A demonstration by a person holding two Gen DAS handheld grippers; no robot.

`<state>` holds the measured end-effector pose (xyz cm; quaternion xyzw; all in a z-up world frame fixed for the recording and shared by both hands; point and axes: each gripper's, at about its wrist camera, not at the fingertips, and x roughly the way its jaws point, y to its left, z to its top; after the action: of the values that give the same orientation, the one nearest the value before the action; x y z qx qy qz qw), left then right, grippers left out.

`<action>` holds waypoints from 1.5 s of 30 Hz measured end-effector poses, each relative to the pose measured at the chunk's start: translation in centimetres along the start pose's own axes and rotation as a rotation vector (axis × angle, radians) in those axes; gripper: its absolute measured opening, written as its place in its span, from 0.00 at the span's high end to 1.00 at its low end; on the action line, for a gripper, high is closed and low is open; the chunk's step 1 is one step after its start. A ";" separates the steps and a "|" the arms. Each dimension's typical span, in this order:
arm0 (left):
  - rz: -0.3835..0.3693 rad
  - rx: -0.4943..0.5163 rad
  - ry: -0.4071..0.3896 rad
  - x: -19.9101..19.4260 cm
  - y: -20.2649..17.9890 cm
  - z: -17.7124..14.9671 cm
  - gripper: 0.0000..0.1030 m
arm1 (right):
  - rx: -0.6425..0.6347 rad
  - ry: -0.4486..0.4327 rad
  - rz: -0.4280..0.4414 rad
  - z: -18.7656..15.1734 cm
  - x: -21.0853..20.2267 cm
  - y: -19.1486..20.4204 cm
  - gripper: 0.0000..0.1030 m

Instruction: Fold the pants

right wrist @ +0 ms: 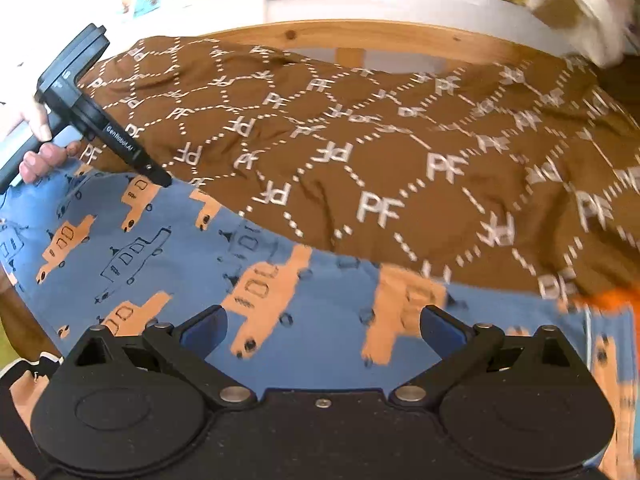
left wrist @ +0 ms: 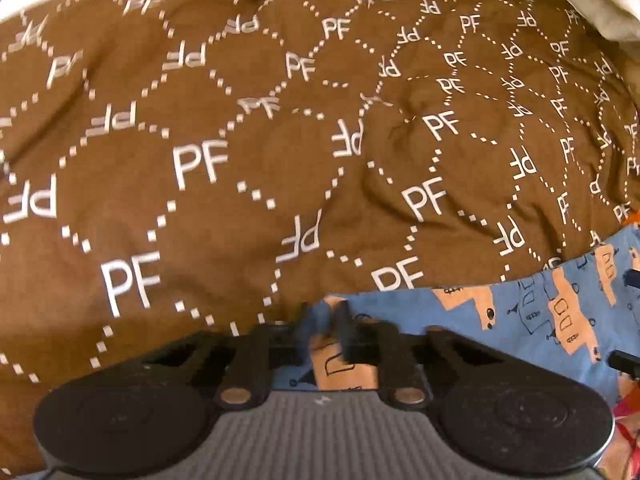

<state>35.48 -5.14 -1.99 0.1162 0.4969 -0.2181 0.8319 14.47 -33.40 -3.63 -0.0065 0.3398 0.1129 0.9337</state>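
Soft, light blue cotton pants printed with orange trucks [right wrist: 312, 320] lie on the brown patterned bedspread [right wrist: 360, 140], the left gripper [left wrist: 322, 316] pinching their edge, the right gripper [right wrist: 322, 330] spread above; best taken by hems.

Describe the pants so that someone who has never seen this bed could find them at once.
Start from the large brown cover printed with white "PF" letters over the wooden-framed bed. At its near edge lie the pants, pinched by the left gripper. They alone are blue, with orange vehicles.
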 end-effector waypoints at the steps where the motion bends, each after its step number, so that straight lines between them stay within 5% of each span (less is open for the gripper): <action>1: 0.025 0.009 -0.012 -0.2 -0.5 0.0 0.92 | 0.013 0.002 -0.005 -0.4 -0.3 -0.3 0.01; 4: 0.104 0.054 -0.061 -0.2 -1.9 -0.5 0.93 | 0.033 -0.003 -0.036 -1.5 -2.0 -1.1 0.01; 10: 0.301 0.318 -0.128 1.8 -6.1 -2.8 0.91 | 0.084 -0.003 -0.214 -4.0 -3.9 -4.9 0.02; 12: 0.340 0.354 -0.132 2.0 -7.2 -2.9 0.89 | 0.154 -0.047 -0.154 -4.8 -4.9 -6.5 0.02; 14: 0.358 0.353 -0.126 1.6 -7.6 -2.7 0.78 | 0.187 -0.099 -0.162 -4.8 -6.4 -6.8 0.01; 16: 0.392 0.341 -0.137 1.0 -8.1 -2.6 0.40 | 0.186 -0.136 -0.229 -4.9 -7.7 -6.6 0.01; 18: 0.408 0.316 -0.164 -0.2 -8.3 -2.3 0.23 | 0.222 -0.168 -0.257 -5.2 -9.0 -6.8 0.01; 21: 0.362 0.235 -0.181 -2.2 -8.8 -2.4 0.09 | 0.318 -0.199 -0.264 -6.3 -10.8 -7.3 0.01; 25: 0.356 0.183 -0.201 -4.0 -10.5 -2.1 0.03 | 0.416 -0.244 -0.299 -7.9 -12.6 -7.7 0.01; 34: 0.113 0.175 -0.229 -5.1 -20.5 -0.2 0.03 | 0.433 -0.273 -0.261 -9.6 -14.2 -7.3 0.01; 45: -0.119 0.241 -0.203 -1.0 -30.9 1.4 0.03 | 0.418 -0.238 -0.258 -11.1 -14.3 -7.6 0.01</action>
<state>21.41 -32.62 0.28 0.1628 0.3864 -0.3356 0.8436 -1.53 -44.72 -3.55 0.1565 0.2401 -0.0799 0.9547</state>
